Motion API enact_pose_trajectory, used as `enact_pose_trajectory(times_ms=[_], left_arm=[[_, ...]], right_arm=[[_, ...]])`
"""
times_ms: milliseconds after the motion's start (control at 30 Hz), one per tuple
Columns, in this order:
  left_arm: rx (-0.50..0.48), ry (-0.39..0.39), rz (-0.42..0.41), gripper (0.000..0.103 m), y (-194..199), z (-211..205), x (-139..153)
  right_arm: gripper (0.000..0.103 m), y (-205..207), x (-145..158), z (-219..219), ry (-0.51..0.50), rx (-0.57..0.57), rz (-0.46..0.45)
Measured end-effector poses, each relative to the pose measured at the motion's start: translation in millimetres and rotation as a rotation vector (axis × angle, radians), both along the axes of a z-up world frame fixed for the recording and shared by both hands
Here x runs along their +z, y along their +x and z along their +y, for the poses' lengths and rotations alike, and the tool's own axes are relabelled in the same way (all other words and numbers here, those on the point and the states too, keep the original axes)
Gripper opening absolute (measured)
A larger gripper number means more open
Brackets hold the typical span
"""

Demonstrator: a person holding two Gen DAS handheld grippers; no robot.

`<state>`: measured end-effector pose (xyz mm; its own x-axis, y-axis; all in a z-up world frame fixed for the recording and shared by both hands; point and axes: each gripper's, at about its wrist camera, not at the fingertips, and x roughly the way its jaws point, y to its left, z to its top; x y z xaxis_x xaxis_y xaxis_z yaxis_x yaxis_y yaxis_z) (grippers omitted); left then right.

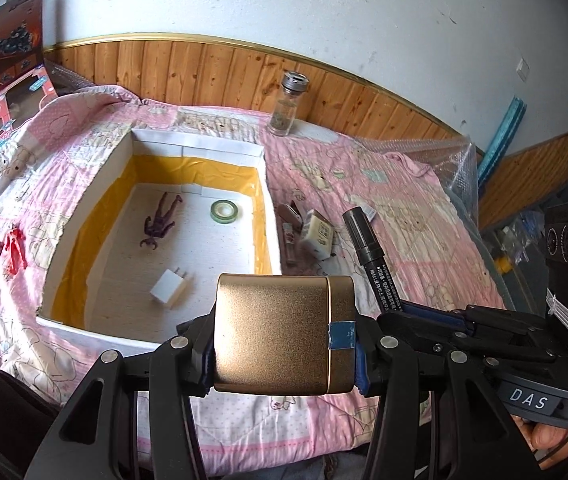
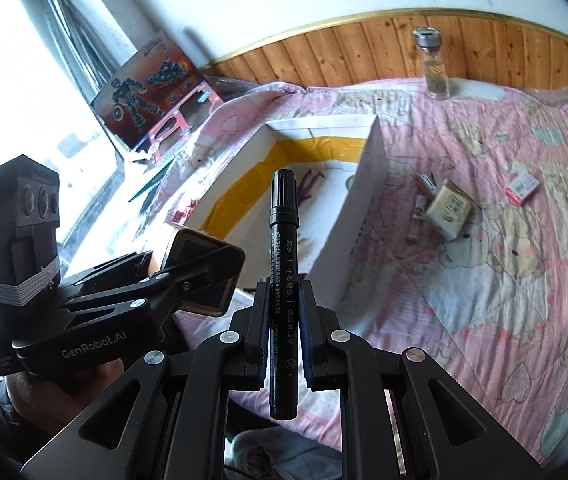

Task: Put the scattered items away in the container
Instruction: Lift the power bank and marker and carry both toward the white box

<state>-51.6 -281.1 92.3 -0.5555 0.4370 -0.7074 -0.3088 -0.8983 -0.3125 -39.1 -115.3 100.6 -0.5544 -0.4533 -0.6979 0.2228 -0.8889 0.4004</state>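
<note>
- My left gripper (image 1: pixel 284 344) has its fingers (image 1: pixel 200 344) closed on the two sides of a gold box (image 1: pixel 280 332), which I hold just over the near rim of the container (image 1: pixel 84 196), ready, I think, to drop it in.
- My right gripper (image 2: pixel 284 320) has narrow fingers (image 2: pixel 258 320) pinching a black marker (image 2: pixel 283 248) at the middle, its cap pointing forward toward the container.
- The left view shows the inside of the container: a dark figure (image 1: pixel 160 220), a tape roll (image 1: pixel 224 211) and a white charger (image 1: pixel 170 286).
- A red toy (image 1: pixel 14 252) lies on the bed cover (image 1: pixel 424 240) left of the container, while a small pack (image 1: pixel 318 236) and a glass jar (image 1: pixel 288 104) lie to its right.
- Only the right view shows a small red-and-white box (image 2: pixel 523 187) farther right.
</note>
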Motion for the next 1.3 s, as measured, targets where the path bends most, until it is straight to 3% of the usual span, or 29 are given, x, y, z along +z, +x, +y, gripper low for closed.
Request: enact_pose_trajectory(times_ms=[633, 1300], left_arm=[[0.085, 0.037, -0.01, 0.051, -32.3, -46.2, -1.9], [0.116, 0.054, -0.062, 0.051, -83.5, -50.6, -16.6]], right_arm=[[0.014, -33.2, 14.5, -39.4, 0.044, 0.06, 0.015], [0.014, -80.9, 16.3, -46.3, 0.06, 0.055, 0.009]])
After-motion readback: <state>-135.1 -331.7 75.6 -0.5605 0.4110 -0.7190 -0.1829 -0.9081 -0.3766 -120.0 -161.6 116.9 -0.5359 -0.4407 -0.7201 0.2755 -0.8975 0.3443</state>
